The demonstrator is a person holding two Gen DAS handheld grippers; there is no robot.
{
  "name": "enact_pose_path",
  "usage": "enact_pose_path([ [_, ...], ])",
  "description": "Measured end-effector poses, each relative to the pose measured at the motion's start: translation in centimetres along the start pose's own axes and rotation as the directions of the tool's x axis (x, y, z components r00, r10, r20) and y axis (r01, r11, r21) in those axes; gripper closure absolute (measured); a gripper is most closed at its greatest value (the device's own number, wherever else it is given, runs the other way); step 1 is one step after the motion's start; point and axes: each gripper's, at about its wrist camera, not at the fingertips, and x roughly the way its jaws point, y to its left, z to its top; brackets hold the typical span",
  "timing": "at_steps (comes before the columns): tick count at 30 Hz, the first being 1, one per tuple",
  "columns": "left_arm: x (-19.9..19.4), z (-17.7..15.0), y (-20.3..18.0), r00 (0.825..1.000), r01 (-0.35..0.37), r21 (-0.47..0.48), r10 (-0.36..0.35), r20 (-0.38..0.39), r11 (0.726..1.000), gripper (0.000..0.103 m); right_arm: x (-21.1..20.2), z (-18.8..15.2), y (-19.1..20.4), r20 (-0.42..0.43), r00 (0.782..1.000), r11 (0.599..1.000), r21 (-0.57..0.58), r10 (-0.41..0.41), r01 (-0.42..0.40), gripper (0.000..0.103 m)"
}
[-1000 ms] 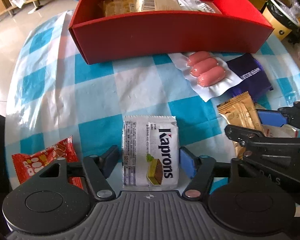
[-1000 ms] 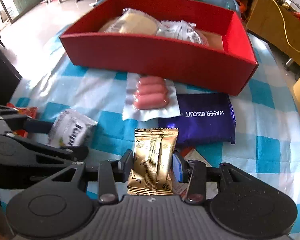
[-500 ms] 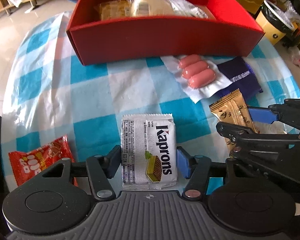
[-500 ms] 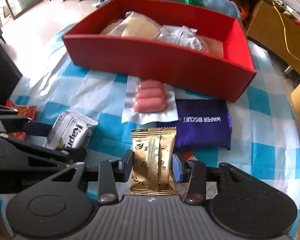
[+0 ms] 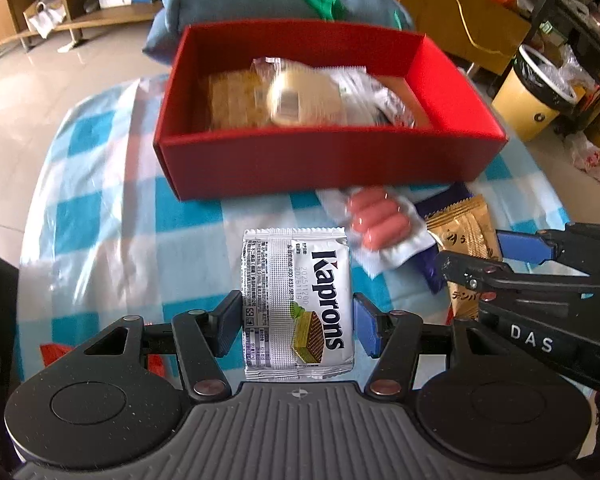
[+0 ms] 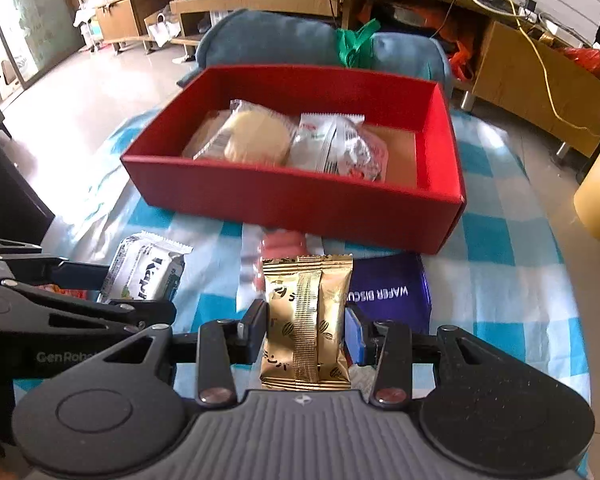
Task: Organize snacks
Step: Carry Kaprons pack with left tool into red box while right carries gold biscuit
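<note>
My left gripper is shut on a white Kaprons wafer packet, held above the checked cloth. My right gripper is shut on a gold snack packet, also lifted. Each gripper shows in the other's view: the right one with the gold packet, the left one with the white packet. Ahead stands the red box holding several wrapped snacks. A sausage pack and a purple wafer biscuit packet lie in front of the box.
A red snack bag lies at the near left of the blue-and-white checked table. A blue cushion sits behind the box. A yellow bin stands on the floor at the right, wooden shelves at the back.
The left jaws closed on the white packet. Both grippers rose with their packets and tilted up, so the inside of the red box and the room behind it now show.
</note>
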Motion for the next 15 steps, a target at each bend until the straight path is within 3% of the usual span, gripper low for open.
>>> enact_pose_path([
  [15,-1.2,4.4,-0.2,0.994,-0.021,-0.009,0.022,0.105,1.000,0.038,-1.4,3.6,-0.5,0.098,0.995,0.999,0.038,0.004,-0.008,0.066],
])
